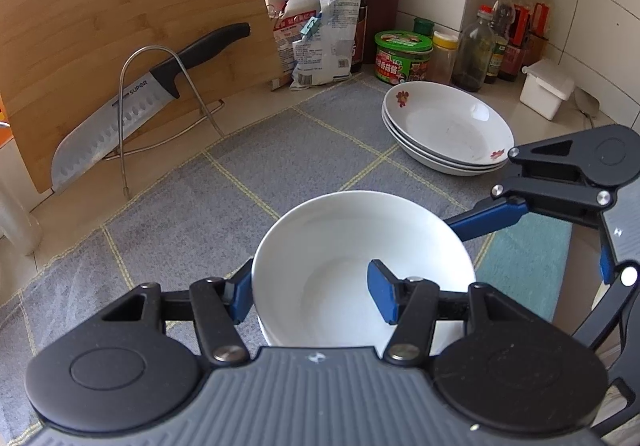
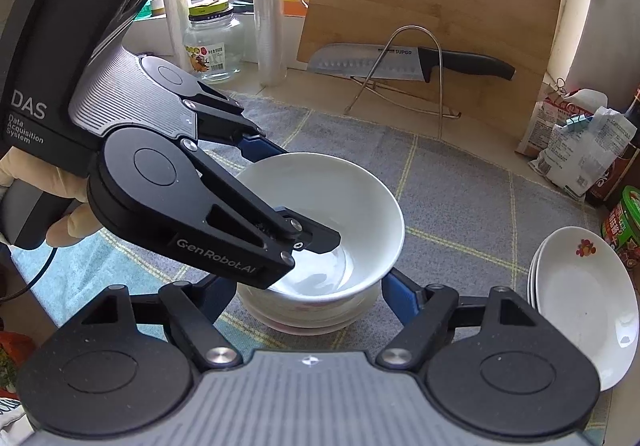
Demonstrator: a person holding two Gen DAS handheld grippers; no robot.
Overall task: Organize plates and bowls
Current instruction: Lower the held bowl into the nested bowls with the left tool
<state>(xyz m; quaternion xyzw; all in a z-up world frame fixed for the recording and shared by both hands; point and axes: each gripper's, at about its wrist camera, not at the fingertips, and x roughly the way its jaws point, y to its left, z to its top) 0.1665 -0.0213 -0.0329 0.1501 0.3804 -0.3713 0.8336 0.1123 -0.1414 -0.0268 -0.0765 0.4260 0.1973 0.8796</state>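
A plain white bowl sits tilted on top of a short stack of bowls on the grey checked mat. My left gripper is shut on the top bowl's wall, one blue pad outside the left rim and the other inside. In the right wrist view my left gripper comes in from the left, a gloved hand behind it. My right gripper straddles the lower bowls, its blue fingers against both sides of the stack. A stack of flowered shallow plates lies to the right.
A knife rests in a wire rack against a wooden cutting board at the back. Bags, a green tub, sauce bottles and a white box crowd the back corner. A glass jar stands by the window.
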